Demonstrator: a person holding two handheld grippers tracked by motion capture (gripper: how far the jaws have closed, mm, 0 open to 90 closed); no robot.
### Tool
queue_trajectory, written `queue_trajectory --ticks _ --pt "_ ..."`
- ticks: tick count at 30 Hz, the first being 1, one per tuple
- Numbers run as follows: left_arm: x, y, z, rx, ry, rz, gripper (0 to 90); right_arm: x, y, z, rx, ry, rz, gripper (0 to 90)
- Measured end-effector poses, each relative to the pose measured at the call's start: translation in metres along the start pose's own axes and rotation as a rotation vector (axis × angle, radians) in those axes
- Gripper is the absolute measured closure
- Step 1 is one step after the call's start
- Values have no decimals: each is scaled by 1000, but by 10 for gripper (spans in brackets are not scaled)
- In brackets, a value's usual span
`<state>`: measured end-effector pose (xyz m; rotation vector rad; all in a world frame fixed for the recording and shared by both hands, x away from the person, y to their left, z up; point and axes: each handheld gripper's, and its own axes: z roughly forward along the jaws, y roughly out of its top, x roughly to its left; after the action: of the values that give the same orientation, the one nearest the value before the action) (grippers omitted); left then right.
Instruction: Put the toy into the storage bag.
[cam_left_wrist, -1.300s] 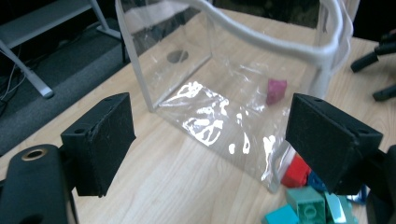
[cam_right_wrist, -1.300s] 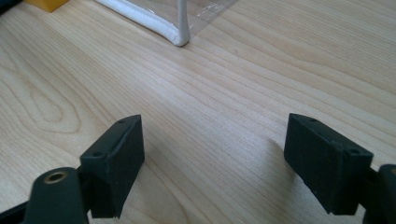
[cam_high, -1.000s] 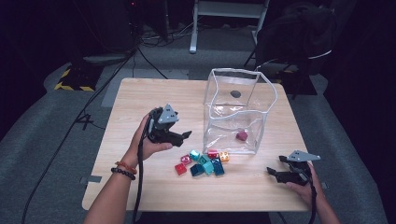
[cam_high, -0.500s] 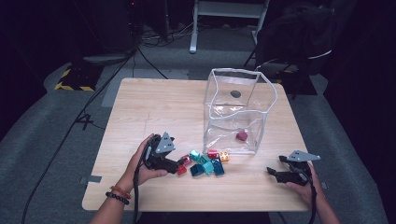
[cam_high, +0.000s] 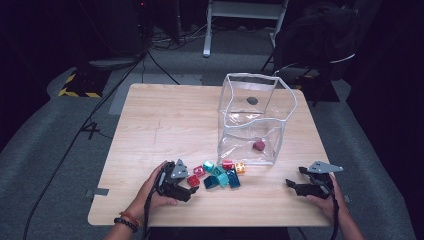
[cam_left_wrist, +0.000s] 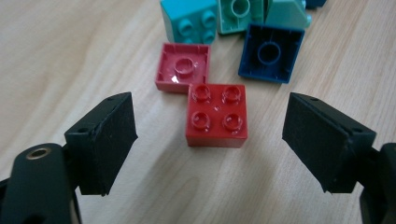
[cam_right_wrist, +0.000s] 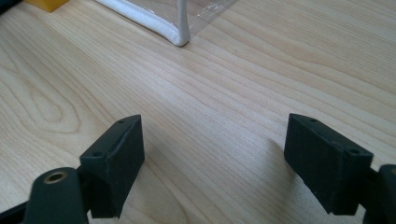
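Straddling red brick (cam_left_wrist: 216, 115), left hand-held gripper (cam_left_wrist: 210, 140) apparently untouching.

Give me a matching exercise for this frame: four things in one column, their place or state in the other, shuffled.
Things:
1. red brick
2. dark red brick
3. left tool
4. right tool

Places or states:
A. inside the clear bag
B. open over bare table
C. studs up, between open jaws
D. open, straddling a brick without touching it

Pairs: 1-C, 2-A, 3-D, 4-B
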<state>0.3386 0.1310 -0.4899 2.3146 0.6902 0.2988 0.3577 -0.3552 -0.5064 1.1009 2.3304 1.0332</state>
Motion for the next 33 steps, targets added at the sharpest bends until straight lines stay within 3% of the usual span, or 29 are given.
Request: queue_trajectory --ticks 4,7,13,19,20,28,33 --pt "-3 -2 10 25 -4 2 198 0 0 0 0 0 0 205" --pt "-2 -1 13 17 -42 11 282 0 0 0 2 0 1 205" --pt "0 2 15 19 -25 1 332 0 0 0 2 0 1 205" --pt "6 1 14 -2 -30 -14 536 0 0 0 2 0 0 205" --pt "9 0 11 -19 -54 -10 587 0 0 0 2 0 0 205" --pt "23 3 -3 -37 -44 -39 588 0 0 0 0 0 1 205" --pt "39 11 -18 -91 -26 -70 588 0 0 0 2 0 0 206"
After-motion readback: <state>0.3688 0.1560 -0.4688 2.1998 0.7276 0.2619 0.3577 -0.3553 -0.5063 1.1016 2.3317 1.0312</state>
